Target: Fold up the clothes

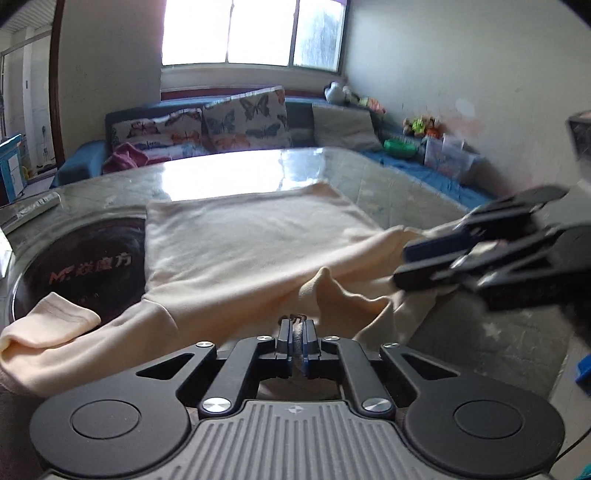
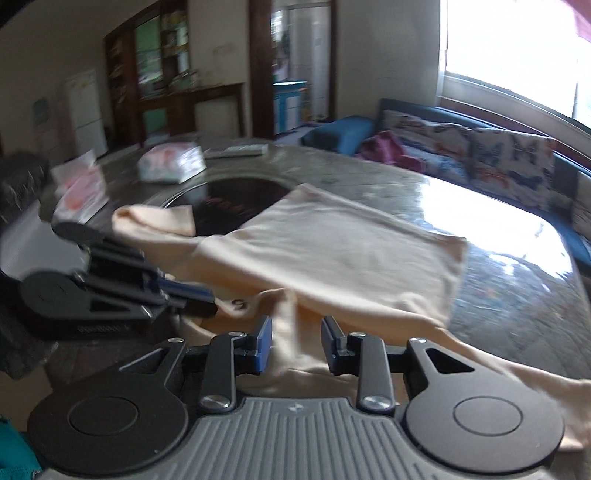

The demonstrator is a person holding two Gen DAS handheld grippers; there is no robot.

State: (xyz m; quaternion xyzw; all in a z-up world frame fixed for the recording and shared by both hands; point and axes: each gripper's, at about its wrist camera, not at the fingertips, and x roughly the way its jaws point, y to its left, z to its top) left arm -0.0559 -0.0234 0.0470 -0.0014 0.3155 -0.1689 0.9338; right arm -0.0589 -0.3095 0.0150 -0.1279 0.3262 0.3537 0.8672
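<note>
Across the glossy marble-patterned worktop (image 1: 388,177) lies a pale peach long-sleeved knit top (image 1: 240,236), its body spread flat with the hem toward the sofa and its sleeves and neck toward the near edge. One sleeve trails left, its ribbed cuff (image 1: 62,317) resting over the round black glass cooker plate (image 1: 85,266) set into the worktop; the top's left edge also overlaps that plate. Near the collar the cloth is bunched into a small peak.

Close to that bunched edge, the left gripper (image 1: 296,326) has its black fingers pressed together, and a thin sliver of pale material shows between them; I cannot tell for sure that it is the top's cloth. From the other view the same gripper (image 2: 192,293) points at the neck area. The right gripper (image 2: 295,334) has its blue-padded fingers spread apart, with peach cloth lying below and between them; seen from the left it is blurred (image 1: 410,266), over the right sleeve.

Farther left on the worktop sit a white plastic-wrapped pack (image 2: 171,162) and a grey remote control (image 2: 236,150). Behind runs a blue sofa (image 1: 417,173) with butterfly-print cushions (image 1: 243,118) under a bright window (image 1: 255,29).
</note>
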